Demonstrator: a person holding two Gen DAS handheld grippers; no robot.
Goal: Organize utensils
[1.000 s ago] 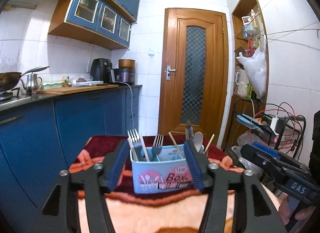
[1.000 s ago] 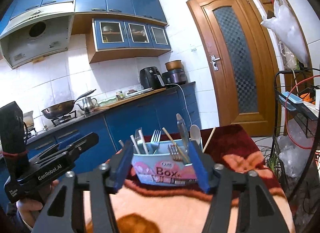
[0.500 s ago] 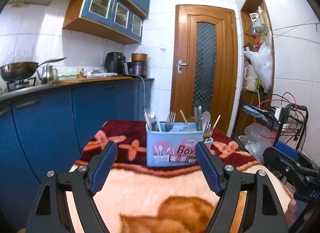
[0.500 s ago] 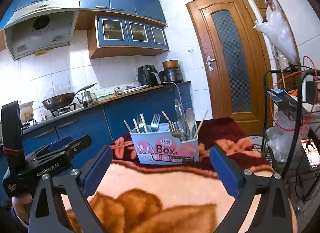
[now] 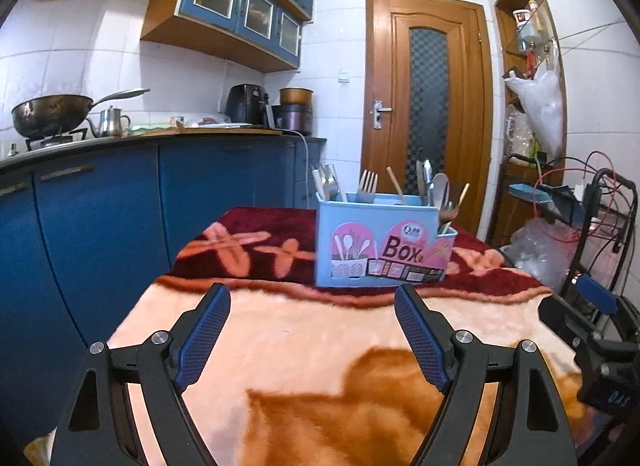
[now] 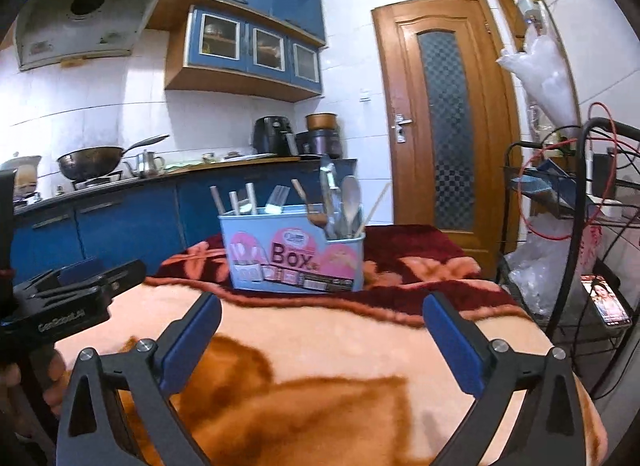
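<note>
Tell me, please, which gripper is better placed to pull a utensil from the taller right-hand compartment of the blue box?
Probably the right gripper: open and empty, it faces the blue box more squarely than the left gripper, from which it sits off to the right.

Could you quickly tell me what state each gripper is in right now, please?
Left gripper: open, jaws just widened, nothing between them.
Right gripper: open, jaws just widened, nothing between them.

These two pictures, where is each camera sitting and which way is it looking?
Left wrist view: sits on the left gripper, looking forward over a blanket-covered table at the blue utensil box; own open fingers show.
Right wrist view: sits on the right gripper, facing the same box; own open fingers show.
Both share the box, the wooden door and each other's gripper at an edge.
</note>
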